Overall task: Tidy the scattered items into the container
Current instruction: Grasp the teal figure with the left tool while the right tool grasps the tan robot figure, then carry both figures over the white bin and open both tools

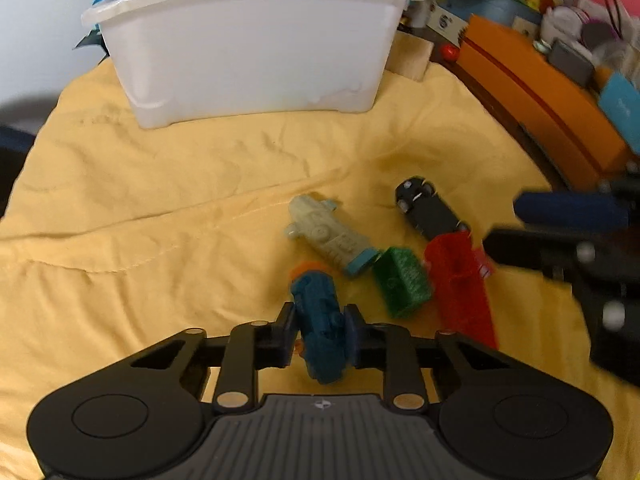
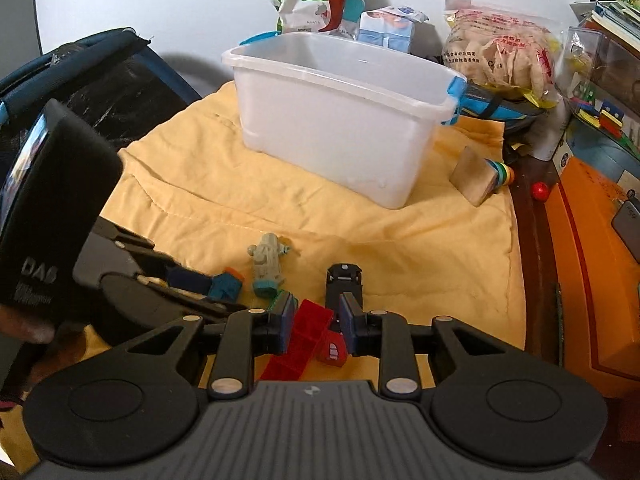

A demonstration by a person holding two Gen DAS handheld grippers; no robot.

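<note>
A white plastic bin (image 1: 256,44) stands at the far side of a yellow cloth (image 1: 120,208); it also shows in the right wrist view (image 2: 340,128). My left gripper (image 1: 320,332) is shut on a blue toy (image 1: 320,332) with an orange tip. My right gripper (image 2: 314,320) has its fingers on either side of a red toy truck (image 2: 308,340) and looks closed on it. Loose on the cloth lie a grey-green toy vehicle (image 1: 328,232), a green block (image 1: 402,280) and a black toy car (image 1: 428,208). The right gripper (image 1: 560,240) appears at the right of the left wrist view.
A wooden block (image 2: 474,178) lies right of the bin. An orange box (image 1: 536,96) and cluttered packages line the right side. Snack bags (image 2: 500,52) stand behind the bin. A dark bag (image 2: 100,80) sits at the left.
</note>
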